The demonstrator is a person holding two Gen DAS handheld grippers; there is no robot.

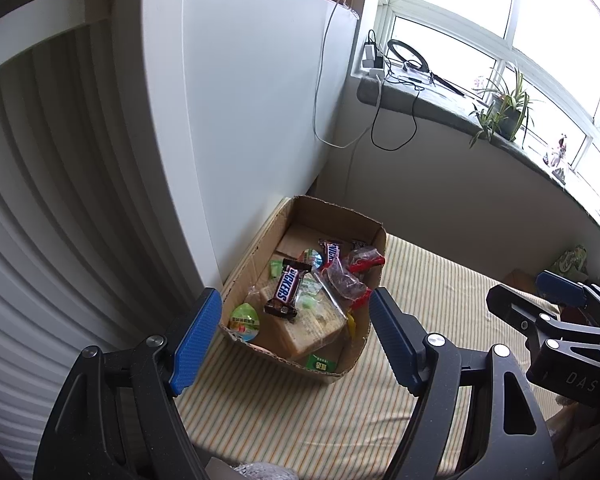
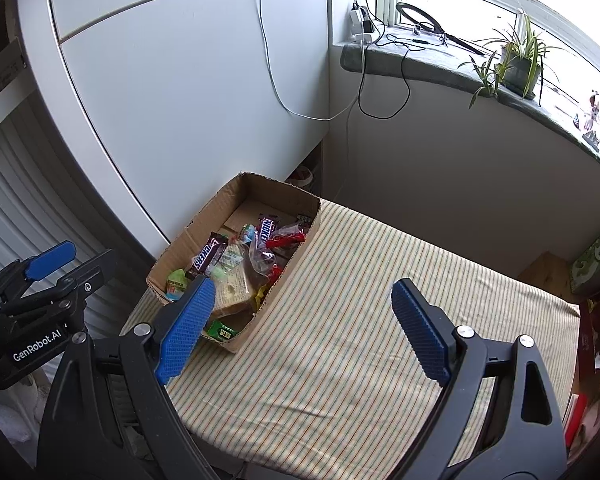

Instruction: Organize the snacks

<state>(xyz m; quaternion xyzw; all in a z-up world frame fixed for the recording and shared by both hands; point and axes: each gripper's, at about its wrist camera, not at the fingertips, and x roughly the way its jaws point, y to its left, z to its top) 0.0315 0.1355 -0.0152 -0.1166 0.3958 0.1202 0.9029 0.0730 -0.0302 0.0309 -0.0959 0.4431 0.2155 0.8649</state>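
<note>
A shallow cardboard box (image 1: 366, 338) (image 2: 198, 226) sits on the striped tablecloth against a white cabinet. It holds several snacks: a Snickers bar (image 1: 287, 291) (image 2: 207, 255), a second Snickers bar (image 1: 332, 251) (image 2: 266, 229), a wrapped sandwich (image 1: 300, 330) (image 2: 236, 290), a green jelly cup (image 1: 244, 320), clear bags with red candy (image 1: 354, 276) (image 2: 278, 242) and a small green packet (image 1: 320, 364) (image 2: 220, 331). My left gripper (image 1: 296, 338) hovers open just before the box, nothing between its blue pads. My right gripper (image 2: 300, 330) stands open over bare cloth to the box's right.
The striped tablecloth (image 2: 360, 300) spreads right of the box. A white cabinet (image 2: 180, 100) stands behind, with hanging cables (image 2: 360, 92). A window sill carries a ring light (image 2: 420, 14) and a potted plant (image 2: 516, 64). A green box (image 2: 596, 264) lies at the far right.
</note>
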